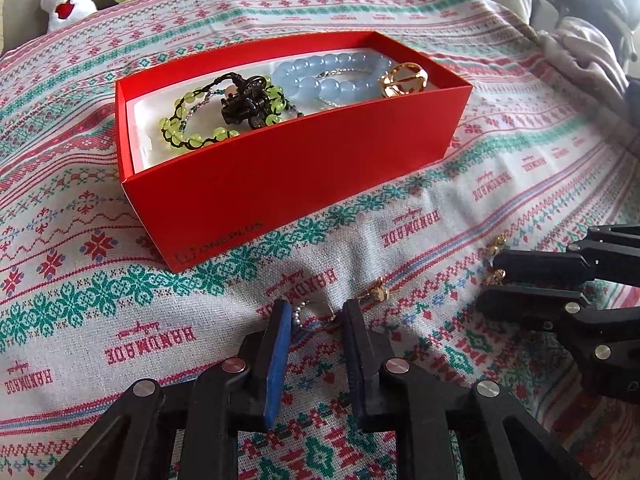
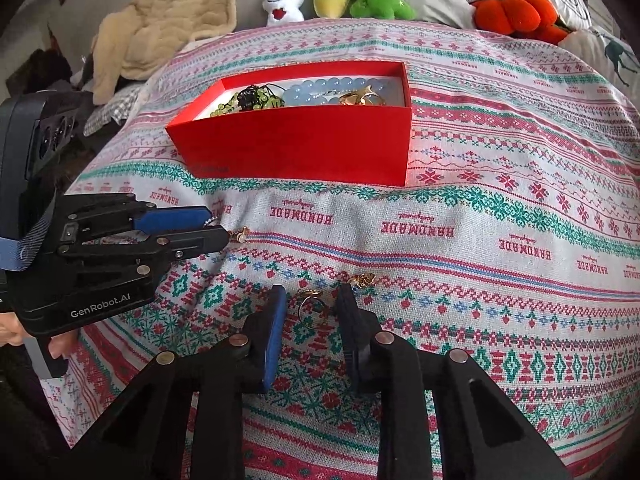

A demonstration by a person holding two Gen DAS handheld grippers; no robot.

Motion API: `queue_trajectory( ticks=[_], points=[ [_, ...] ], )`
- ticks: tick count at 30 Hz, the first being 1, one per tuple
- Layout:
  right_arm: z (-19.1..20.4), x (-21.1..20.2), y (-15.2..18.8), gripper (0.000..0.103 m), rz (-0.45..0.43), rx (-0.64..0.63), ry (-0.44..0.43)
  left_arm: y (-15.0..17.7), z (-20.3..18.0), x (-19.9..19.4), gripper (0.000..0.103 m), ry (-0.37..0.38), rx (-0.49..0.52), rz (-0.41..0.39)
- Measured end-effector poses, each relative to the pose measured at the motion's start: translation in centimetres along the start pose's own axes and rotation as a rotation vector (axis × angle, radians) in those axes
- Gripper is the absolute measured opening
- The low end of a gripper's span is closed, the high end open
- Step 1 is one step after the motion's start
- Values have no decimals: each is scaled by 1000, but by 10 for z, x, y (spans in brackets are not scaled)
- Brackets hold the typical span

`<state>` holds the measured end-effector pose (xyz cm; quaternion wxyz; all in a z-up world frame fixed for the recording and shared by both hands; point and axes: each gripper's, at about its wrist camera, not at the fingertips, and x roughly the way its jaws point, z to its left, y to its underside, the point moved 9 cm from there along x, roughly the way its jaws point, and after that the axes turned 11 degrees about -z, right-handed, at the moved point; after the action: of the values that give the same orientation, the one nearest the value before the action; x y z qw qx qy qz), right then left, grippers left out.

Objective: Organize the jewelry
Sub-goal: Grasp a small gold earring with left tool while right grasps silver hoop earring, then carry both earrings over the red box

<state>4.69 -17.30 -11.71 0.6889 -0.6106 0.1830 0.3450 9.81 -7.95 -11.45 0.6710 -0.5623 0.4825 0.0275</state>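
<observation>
Both grippers, left gripper [image 1: 316, 312] and right gripper [image 2: 310, 300], hold fingers wide, each straddling a small ring on the patterned woven cloth [image 2: 480, 280], ready to pinch; red cardboard box [image 1: 296, 168] nearby already holds beaded bracelets.

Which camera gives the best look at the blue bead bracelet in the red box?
The left wrist view: the blue bead bracelet lies open to sight inside the red box. The right wrist view shows it smaller, partly hidden by the box's front wall.

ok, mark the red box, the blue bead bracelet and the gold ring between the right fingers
red box [image 1: 296, 168]: left wrist view, near side wall.
blue bead bracelet [image 1: 320, 74]: left wrist view, beads on its middle.
gold ring [image 2: 308, 307]: right wrist view, on its band.
</observation>
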Motion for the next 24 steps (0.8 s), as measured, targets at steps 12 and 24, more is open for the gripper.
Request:
queue_trajectory(
  ticks=[12,24],
  points=[
    [4,-8,1,16,-13,-39,24,3,-7,-8,1,-12,21,11],
    [-1,-21,1,16,-1,-25,35,2,-3,-21,0,5,-71,66]
  ],
)
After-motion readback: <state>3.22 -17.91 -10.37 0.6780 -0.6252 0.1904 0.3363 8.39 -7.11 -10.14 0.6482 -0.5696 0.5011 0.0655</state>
